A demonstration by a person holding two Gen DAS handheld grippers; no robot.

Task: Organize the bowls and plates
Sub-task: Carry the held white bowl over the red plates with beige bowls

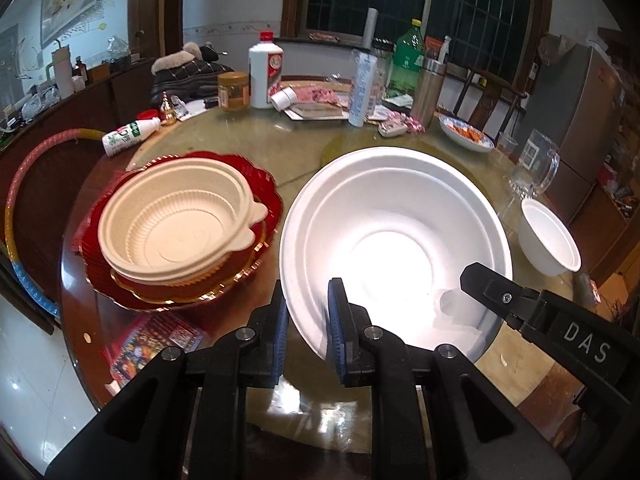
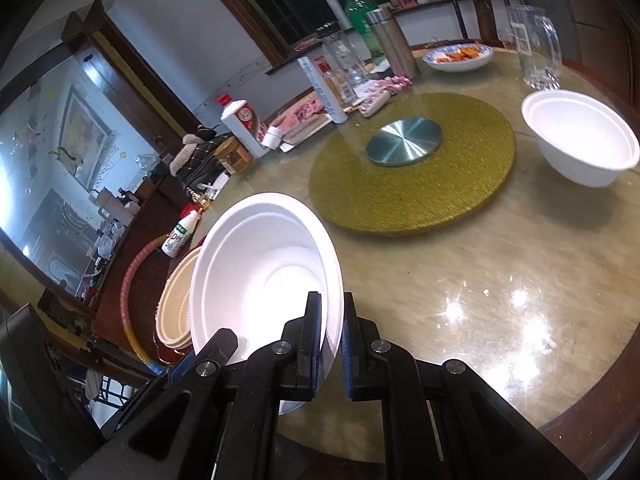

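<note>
A large white foam bowl (image 1: 396, 248) is held tilted above the table by both grippers. My left gripper (image 1: 307, 312) is shut on its near-left rim. My right gripper (image 2: 330, 332) is shut on its opposite rim; it also shows in the left wrist view (image 1: 492, 284). The same bowl fills the lower left of the right wrist view (image 2: 264, 264). A beige ribbed bowl stack (image 1: 180, 220) sits on a red and gold plate (image 1: 256, 184) to the left. A second white bowl (image 1: 550, 240) stands on the table at right, also seen from the right wrist (image 2: 584, 144).
A gold turntable (image 2: 412, 168) lies at the table's centre. Bottles (image 1: 266, 72), a jar, a steel flask (image 1: 428, 88), a dish of food (image 1: 466, 134) and a glass mug (image 1: 534, 168) crowd the far side. A hoop (image 1: 16, 208) leans at the left edge.
</note>
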